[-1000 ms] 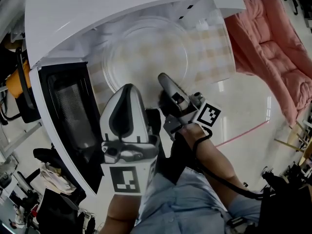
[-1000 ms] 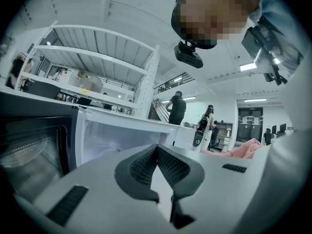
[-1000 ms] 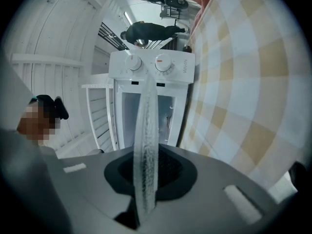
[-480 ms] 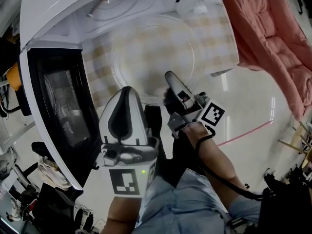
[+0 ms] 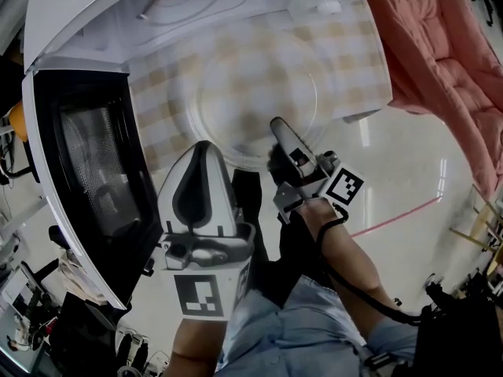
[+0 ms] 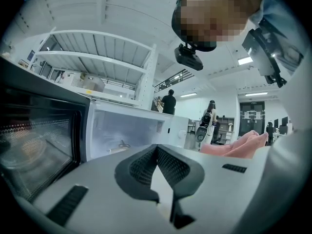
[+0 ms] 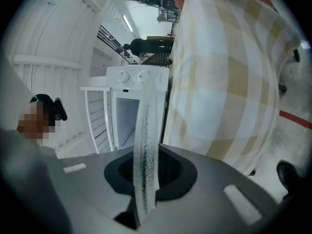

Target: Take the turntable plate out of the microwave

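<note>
Covering turntable plate (image 5: 253,93) rim: right gripper (image 5: 278,126)

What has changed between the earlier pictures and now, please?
The turntable plate, held at its rim by the right gripper, came further out of the microwave, toward the person, and now hangs over the checked cloth. Unchanged: the fingers stay shut on the plate, the left gripper stays empty, the door stays open.

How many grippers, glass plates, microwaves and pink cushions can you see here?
2 grippers: left gripper, right gripper
1 glass plate
1 microwave
1 pink cushion
Total: 5
</note>
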A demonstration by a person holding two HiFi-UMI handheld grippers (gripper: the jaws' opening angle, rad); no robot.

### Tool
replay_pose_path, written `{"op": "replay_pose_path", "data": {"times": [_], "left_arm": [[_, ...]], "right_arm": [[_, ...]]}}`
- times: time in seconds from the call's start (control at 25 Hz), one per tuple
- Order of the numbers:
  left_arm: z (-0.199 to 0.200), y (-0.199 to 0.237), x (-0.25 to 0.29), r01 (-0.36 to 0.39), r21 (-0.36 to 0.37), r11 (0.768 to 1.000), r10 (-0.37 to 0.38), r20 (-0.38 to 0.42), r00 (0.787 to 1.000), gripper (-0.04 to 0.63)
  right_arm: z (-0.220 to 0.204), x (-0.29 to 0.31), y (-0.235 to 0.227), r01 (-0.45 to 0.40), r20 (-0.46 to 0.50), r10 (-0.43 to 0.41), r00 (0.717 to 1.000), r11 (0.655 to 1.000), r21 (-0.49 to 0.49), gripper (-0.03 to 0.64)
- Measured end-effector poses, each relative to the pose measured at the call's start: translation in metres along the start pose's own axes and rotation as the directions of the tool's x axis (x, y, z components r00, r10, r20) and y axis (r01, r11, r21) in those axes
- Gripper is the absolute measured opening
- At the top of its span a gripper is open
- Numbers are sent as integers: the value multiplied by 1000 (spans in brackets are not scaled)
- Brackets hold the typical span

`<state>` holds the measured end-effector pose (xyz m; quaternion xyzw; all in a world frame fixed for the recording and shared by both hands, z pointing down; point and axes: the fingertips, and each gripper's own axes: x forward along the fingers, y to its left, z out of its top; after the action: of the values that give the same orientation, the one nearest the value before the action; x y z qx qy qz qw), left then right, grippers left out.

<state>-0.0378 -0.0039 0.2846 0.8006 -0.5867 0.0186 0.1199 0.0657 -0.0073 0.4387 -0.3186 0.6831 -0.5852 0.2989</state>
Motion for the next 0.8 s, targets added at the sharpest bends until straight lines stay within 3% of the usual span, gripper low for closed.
{"op": "replay_pose_path", "data": {"times": [0.8], "left_arm": [[-10, -9, -3, 23, 1, 1000, -23, -25, 999, 8]], "right_arm": [[-10, -26, -20, 83, 0, -83, 997, 996, 31, 29]]}}
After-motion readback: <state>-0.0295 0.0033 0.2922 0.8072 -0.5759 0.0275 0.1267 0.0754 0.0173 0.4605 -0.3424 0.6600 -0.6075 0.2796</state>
